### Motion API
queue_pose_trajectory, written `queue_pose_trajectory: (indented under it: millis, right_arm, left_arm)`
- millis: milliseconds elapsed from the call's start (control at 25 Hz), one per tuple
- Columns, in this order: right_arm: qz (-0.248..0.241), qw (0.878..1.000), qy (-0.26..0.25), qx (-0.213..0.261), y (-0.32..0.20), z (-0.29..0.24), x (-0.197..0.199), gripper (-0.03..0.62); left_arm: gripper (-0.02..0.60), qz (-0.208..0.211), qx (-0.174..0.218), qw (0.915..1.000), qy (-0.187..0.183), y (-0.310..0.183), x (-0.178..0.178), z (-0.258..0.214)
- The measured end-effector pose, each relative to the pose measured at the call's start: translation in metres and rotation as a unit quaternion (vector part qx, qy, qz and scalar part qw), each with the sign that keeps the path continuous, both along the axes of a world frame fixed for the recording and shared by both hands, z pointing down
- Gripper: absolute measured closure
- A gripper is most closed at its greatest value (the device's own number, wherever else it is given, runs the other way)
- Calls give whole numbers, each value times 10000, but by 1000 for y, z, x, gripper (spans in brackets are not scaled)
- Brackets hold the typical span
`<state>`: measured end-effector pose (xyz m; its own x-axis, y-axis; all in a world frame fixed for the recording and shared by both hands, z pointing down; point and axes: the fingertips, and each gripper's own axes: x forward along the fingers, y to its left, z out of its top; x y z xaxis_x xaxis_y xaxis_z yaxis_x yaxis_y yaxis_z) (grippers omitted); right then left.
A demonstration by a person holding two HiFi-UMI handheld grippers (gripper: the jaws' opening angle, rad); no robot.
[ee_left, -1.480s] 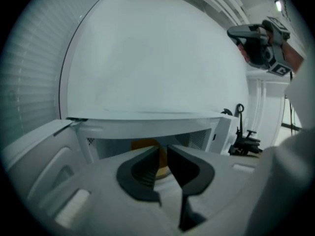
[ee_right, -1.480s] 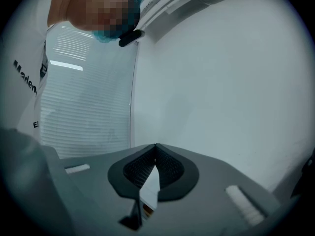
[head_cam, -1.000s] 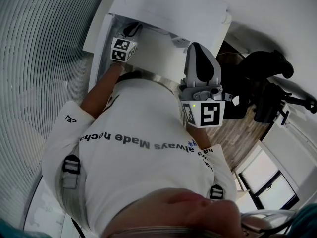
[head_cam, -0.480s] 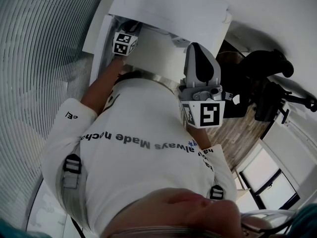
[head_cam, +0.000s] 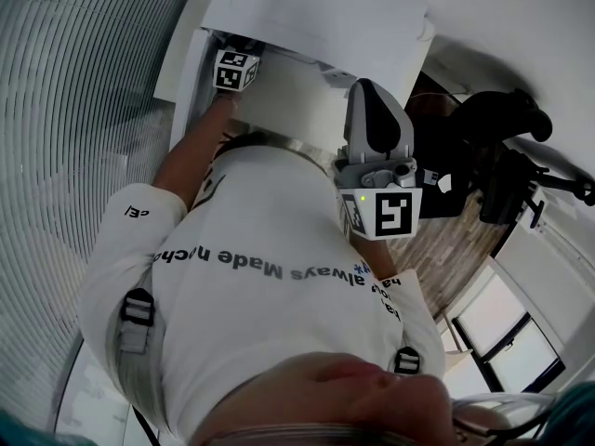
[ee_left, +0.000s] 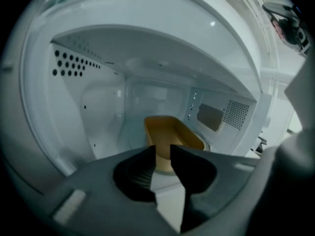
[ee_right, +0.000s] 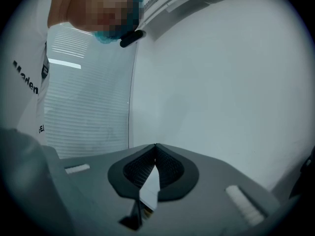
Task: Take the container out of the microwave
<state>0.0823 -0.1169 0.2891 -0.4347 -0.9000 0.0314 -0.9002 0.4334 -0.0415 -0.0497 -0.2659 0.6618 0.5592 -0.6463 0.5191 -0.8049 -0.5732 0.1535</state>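
Left gripper view: the yellow container (ee_left: pixel 173 133) is seen mid-frame inside the microwave (ee_left: pixel 93 112), past the left tongs (ee_left: pixel 162 149), just opened a little and empty, so it could be pushed back if its rim is bumped; the right tongs (ee_right: pixel 155 146) are shut, empty.
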Motion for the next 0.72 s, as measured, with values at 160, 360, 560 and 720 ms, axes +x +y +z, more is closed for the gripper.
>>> queue_pose_trajectory:
  millis: [160, 360, 560, 720]
  right_arm:
    - [7, 10000, -8, -11, -1, 1, 1, 594]
    - [14, 10000, -10, -23, -1, 0, 1, 594]
    - [24, 10000, -23, -20, -2, 1, 2, 594]
    - [19, 10000, -23, -20, -1, 0, 2, 594]
  left_arm:
    - [485, -18, -30, 10000, 31, -8, 1, -1]
    - [479, -1, -112, 9999, 57, -10, 3, 1]
    - [482, -19, -217, 9997, 53, -12, 4, 6]
    - [508, -41, -212, 9998, 57, -13, 4, 5]
